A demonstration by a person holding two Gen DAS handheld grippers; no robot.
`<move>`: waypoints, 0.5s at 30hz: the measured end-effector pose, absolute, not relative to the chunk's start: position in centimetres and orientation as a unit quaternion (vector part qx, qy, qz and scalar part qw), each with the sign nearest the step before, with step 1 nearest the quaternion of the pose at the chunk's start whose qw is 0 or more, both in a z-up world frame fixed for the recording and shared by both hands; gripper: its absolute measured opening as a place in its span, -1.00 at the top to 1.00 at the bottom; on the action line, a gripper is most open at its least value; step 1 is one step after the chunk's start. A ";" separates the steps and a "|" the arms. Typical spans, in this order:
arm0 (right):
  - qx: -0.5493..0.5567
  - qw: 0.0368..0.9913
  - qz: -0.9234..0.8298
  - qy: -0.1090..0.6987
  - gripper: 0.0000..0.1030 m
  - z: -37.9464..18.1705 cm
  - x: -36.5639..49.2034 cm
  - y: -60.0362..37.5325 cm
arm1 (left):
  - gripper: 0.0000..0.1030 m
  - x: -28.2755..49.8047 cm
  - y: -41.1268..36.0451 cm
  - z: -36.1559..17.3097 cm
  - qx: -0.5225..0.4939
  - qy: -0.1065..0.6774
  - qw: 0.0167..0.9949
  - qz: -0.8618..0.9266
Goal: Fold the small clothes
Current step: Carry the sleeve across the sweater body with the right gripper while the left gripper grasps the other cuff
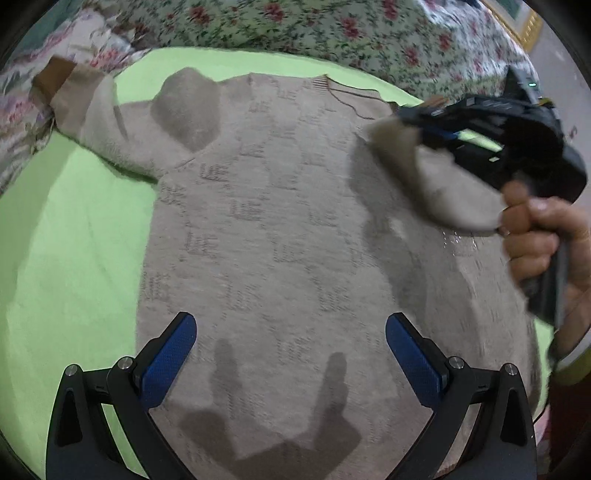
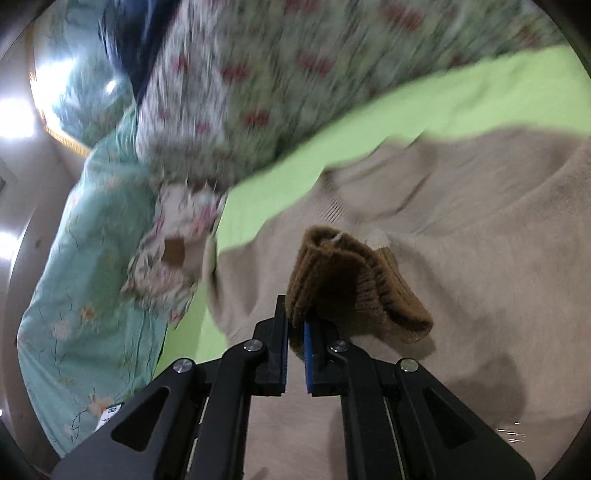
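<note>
Both wrist cameras are looking along their fingers, close above the beige sweater [image 1: 277,221] (right view is tilting sideways).

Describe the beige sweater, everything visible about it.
The beige sweater is a soft knit with a faint woven repeat pattern, spread mostly flat on the green sheet. One sleeve stretches off toward the floral bedding, ending in a brown cuff. The other sleeve is lifted and carried over the body, its brown ribbed cuff pinched in the right gripper. The left gripper hovers open above the lower body.

floral quilt [image 1: 332,33] crowding sweater [image 1: 277,221] far edge, lime sheet [image 1: 66,229] open left
</note>
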State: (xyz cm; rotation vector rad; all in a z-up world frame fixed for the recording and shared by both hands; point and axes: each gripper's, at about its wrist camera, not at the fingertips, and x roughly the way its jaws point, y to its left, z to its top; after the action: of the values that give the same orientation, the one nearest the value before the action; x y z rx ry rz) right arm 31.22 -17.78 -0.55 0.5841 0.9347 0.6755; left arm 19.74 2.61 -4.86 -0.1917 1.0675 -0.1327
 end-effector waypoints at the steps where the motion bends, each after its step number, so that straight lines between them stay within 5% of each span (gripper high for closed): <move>1: 0.265 0.792 0.322 0.445 0.85 -1.2 31.2 -16.2 | -0.99 20.0 3.0 -5.1 -0.095 0.508 0.854 -0.064; 4: 0.250 0.784 0.322 0.468 0.77 -2.9 31.8 -13.0 | -0.99 20.7 4.1 -5.5 -0.114 0.508 0.851 -0.069; 8: 0.272 0.763 0.328 0.486 0.16 -4.4 32.0 -12.2 | -0.99 22.6 3.9 -6.1 -0.123 0.507 0.849 -0.082; 15: 0.293 0.792 0.315 0.432 0.03 -1.4 28.6 -17.2 | -0.99 29.4 2.0 -7.6 -0.138 0.501 0.847 -0.109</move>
State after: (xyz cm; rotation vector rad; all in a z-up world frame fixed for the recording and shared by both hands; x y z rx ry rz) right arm 28.57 -17.20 -1.36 0.6307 0.9302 0.6779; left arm 29.40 1.96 -7.61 -0.2917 1.0560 -0.2294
